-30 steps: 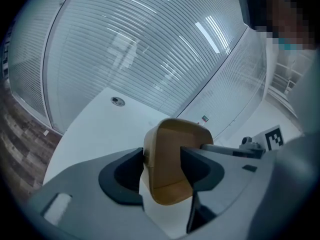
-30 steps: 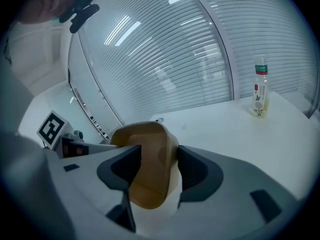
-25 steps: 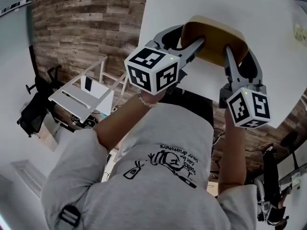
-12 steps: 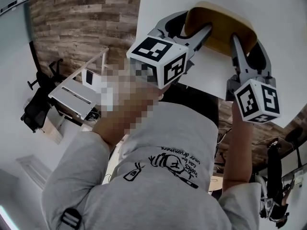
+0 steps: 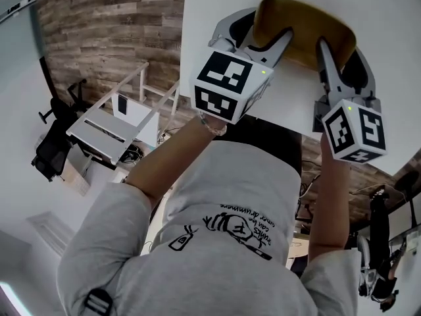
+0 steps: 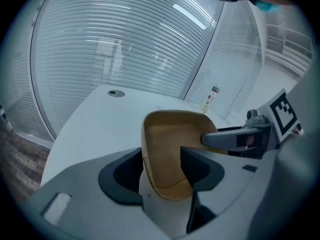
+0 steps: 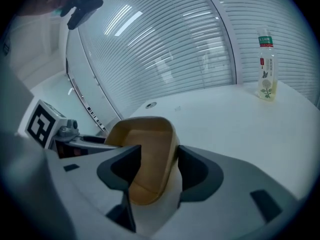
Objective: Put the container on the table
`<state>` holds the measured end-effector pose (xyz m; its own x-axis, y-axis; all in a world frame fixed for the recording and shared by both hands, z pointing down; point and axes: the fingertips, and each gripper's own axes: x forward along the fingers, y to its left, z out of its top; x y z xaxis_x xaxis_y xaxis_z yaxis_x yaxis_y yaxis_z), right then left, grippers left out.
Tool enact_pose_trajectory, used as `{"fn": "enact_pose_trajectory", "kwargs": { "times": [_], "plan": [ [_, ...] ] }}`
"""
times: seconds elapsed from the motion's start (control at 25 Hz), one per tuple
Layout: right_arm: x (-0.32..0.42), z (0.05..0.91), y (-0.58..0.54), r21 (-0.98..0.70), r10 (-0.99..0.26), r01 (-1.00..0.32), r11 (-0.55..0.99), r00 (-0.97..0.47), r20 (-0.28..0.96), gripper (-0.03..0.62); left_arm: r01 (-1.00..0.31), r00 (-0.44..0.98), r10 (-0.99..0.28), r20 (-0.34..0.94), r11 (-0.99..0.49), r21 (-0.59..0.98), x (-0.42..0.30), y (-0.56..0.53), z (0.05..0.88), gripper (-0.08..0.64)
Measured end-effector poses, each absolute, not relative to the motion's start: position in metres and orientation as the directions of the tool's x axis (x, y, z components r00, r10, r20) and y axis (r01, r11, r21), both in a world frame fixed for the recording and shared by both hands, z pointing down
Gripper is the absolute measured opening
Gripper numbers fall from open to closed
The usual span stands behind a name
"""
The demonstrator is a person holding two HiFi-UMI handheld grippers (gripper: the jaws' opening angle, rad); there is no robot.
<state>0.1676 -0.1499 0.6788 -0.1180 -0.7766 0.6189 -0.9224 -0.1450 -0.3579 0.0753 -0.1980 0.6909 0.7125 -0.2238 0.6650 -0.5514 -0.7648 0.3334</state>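
White table [image 5: 375,8], slatted blinds [image 6: 125,44] behind.

Making out black handwritten lettering, upside down beside a small bottle drawing, on the grey cotton T-shirt [image 5: 223,255], with only "can be" and "drummers" seeming legible and the rest staying unclear. Finding black-and-white square code patterns rather than letters on the white cube [image 5: 230,87] of the left gripper [image 5: 270,25] and on the matching cube [image 5: 353,129] of the right gripper [image 5: 339,45]. Catching red and green print on the label of the clear plastic bottle with a green cap [image 7: 266,71], too small for reading.
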Motion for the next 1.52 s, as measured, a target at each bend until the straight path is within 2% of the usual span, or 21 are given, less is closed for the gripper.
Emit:
{"fn": "enact_pose_trajectory", "kwargs": {
  "times": [0.28, 0.88, 1.28, 1.52],
  "plan": [
    [0.167, 0.696, -0.152, -0.337, -0.762, -0.932, -0.133, -0.121, 0.636, 0.201, -0.521, 0.646, -0.235, 0.726, -0.831, 0.195, 0.076, -0.200, 0.707, 0.225],
    [0.175, 0.690, -0.152, -0.266, -0.745, -0.957, -0.113, -0.096, 0.660, 0.202, -0.527, 0.647, -0.238, 0.725, -0.826, 0.200, 0.078, -0.210, 0.693, 0.227],
    [0.185, 0.620, -0.163, -0.214, -0.789, -0.974, -0.069, -0.078, 0.610, 0.201, -0.537, 0.698, -0.276, 0.661, -0.812, 0.227, 0.072, -0.226, 0.624, 0.225],
    [0.174, 0.554, -0.170, -0.200, -0.846, -0.980, -0.012, -0.097, 0.525, 0.199, -0.497, 0.760, -0.271, 0.591, -0.828, 0.260, 0.076, -0.222, 0.565, 0.176]
  ]
}}
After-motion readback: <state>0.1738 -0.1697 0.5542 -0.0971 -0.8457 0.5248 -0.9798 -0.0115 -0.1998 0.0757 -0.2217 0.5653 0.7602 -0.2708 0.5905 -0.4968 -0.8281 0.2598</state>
